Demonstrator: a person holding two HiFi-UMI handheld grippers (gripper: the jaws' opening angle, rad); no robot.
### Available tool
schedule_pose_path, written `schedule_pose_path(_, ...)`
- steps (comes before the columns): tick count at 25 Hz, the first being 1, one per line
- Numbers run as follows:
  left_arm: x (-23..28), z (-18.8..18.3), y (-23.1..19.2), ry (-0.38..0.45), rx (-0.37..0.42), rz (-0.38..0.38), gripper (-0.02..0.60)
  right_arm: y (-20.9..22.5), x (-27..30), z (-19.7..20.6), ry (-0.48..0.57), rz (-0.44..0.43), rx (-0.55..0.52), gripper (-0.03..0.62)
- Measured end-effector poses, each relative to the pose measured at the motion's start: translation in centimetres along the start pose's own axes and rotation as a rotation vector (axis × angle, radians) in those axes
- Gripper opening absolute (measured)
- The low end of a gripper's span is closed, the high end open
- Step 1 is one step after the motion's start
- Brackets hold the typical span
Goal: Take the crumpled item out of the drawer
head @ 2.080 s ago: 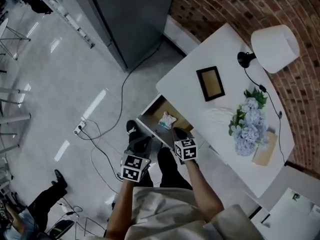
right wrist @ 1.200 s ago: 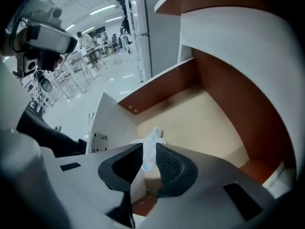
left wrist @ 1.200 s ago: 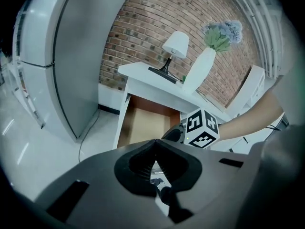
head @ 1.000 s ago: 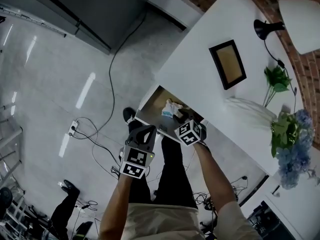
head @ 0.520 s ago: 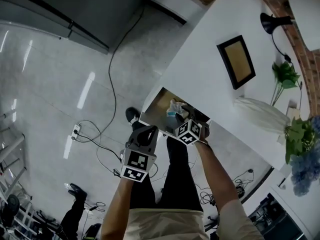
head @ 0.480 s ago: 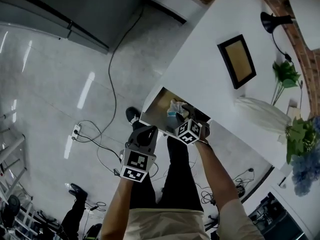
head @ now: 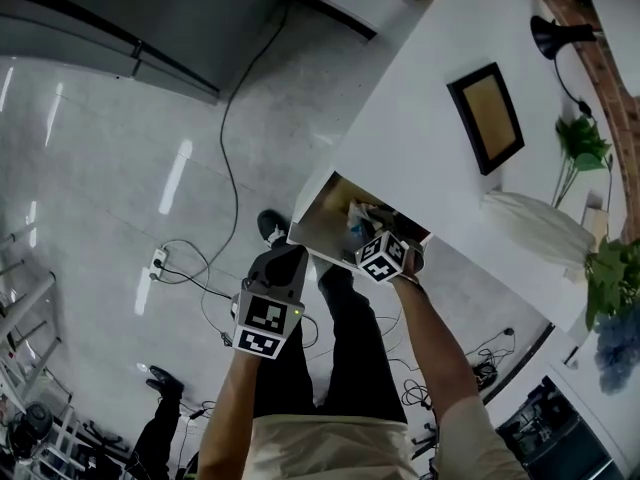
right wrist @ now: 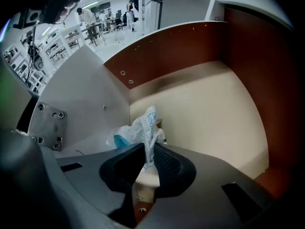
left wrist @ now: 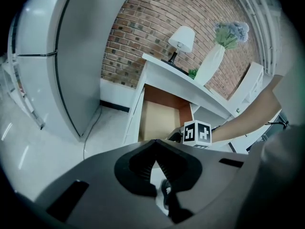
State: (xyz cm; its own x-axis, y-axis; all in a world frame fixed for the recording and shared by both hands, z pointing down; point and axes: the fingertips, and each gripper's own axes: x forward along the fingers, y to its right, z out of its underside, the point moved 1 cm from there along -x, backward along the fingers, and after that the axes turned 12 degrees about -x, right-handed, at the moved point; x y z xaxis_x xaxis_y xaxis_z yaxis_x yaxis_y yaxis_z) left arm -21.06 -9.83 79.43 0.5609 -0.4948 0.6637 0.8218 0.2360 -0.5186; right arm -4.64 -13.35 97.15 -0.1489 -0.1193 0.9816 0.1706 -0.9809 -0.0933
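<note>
The drawer (head: 322, 220) under the white desk stands pulled out, its pale floor (right wrist: 205, 109) bare but for a crumpled white and blue wrapper (right wrist: 140, 127) by the left wall. My right gripper (right wrist: 148, 149) reaches into the drawer; its jaws are closing and pinch the wrapper's lower fold between their tips. In the head view the wrapper (head: 357, 216) shows just past the right gripper (head: 370, 236). My left gripper (head: 288, 261) hangs outside the drawer's front, left of it, shut with nothing in it. From the left gripper (left wrist: 155, 142) I see the open drawer (left wrist: 159, 118) ahead.
On the white desk top (head: 420, 138) lie a picture frame (head: 486, 118), a black lamp base (head: 552, 38) and a white vase (head: 535, 230). A grey cabinet (head: 150, 18) stands to the left. Cables (head: 230, 148) and a power strip (head: 158, 260) lie on the floor.
The right gripper has gone deeper into the drawer and its jaws have come together on the wrapper. The left gripper has hardly moved.
</note>
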Motion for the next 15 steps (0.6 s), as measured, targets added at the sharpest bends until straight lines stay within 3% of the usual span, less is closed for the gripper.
schedule_pose_path(6,0.3,-0.7,0.8,0.024,-0.013,-0.016,0.015,0.1,-1.3,0.2,0.016,0.006,0.032,0.077)
schedule_pose_path(15,0.5,-0.3,4.6,0.042,-0.013,-0.008,0.015,1.6,-5.9,-0.8,0.104,0.082,0.080,0.078)
